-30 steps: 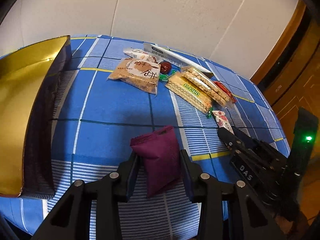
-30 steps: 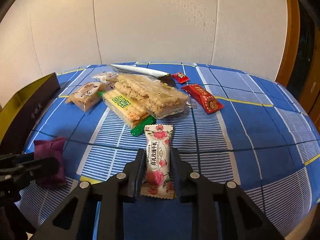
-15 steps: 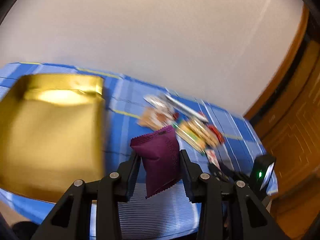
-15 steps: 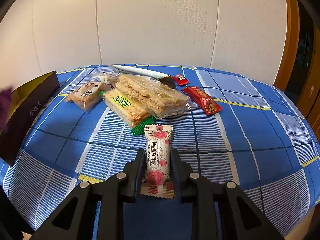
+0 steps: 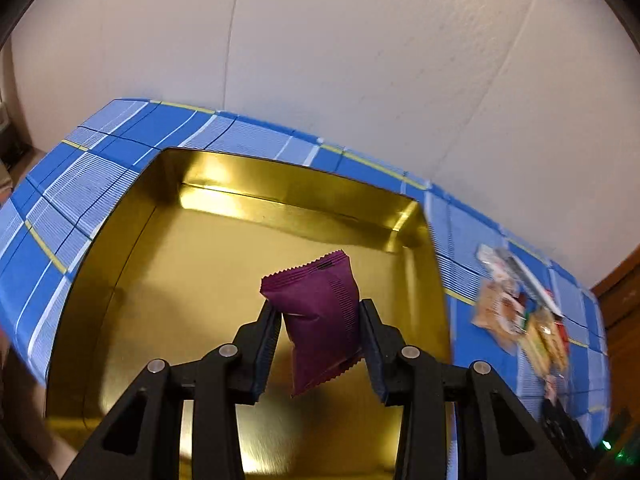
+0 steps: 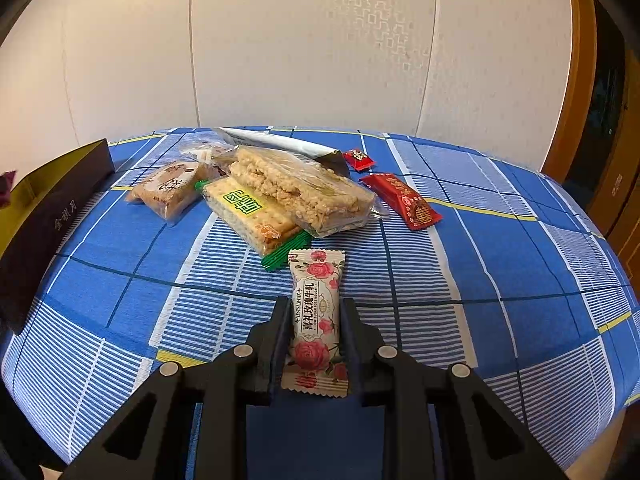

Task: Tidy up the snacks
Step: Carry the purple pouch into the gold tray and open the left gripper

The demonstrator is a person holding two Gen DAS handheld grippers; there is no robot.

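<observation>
My left gripper (image 5: 319, 312) is shut on a purple snack packet (image 5: 316, 284) and holds it in the air over the open gold box (image 5: 192, 280), whose floor is bare. In the right wrist view my right gripper (image 6: 315, 306) is shut on a rose-patterned candy packet (image 6: 316, 280) that lies flat on the blue checked tablecloth (image 6: 480, 264). The box's dark outer wall (image 6: 52, 216) stands at the far left there, with a corner of the purple packet (image 6: 6, 188) above it.
Beyond the rose packet lie a green-edged cracker pack (image 6: 248, 212), a rice-crisp pack (image 6: 296, 192), a brown cake packet (image 6: 168, 188), a long silver wrapper (image 6: 280, 144) and two red candies (image 6: 404, 200). A wall stands behind the table and wooden panelling to the right.
My left gripper has swung left and upward with the purple packet, from above the tablecloth to above the gold box. The right gripper and the rose packet have stayed put.
</observation>
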